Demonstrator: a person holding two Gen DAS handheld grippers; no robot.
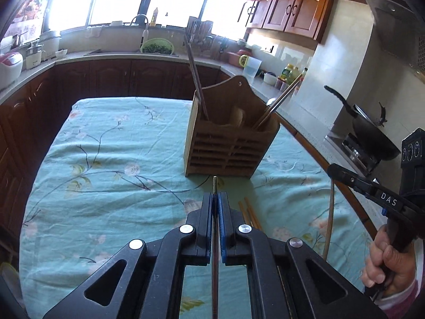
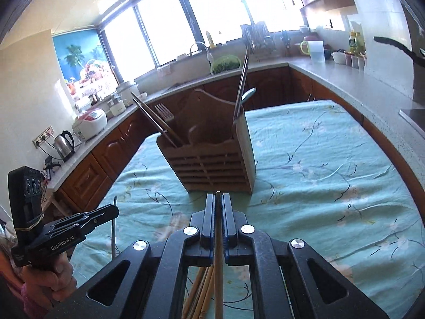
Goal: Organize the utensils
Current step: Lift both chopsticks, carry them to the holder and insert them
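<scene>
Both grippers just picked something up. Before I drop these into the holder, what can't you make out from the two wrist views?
- Left wrist: the metal chopstick clamped in the left gripper runs off the bottom edge, so its rear end is unseen.
- Right wrist: the wooden chopstick in the right gripper is likewise cut off below.
- The wooden holder: its front wall hides the compartment floors.
- Loose chopsticks on the cloth: the gripper body covers them, so no count.

home kitchen, wooden cabinets [image 1: 289, 10], sink faucet [image 1: 140, 24], wok [image 1: 372, 133], rice cooker [image 2: 89, 123]

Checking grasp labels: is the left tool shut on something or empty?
Shut on a thin metal chopstick: the left tool has its blue pads pressed against it.
</scene>
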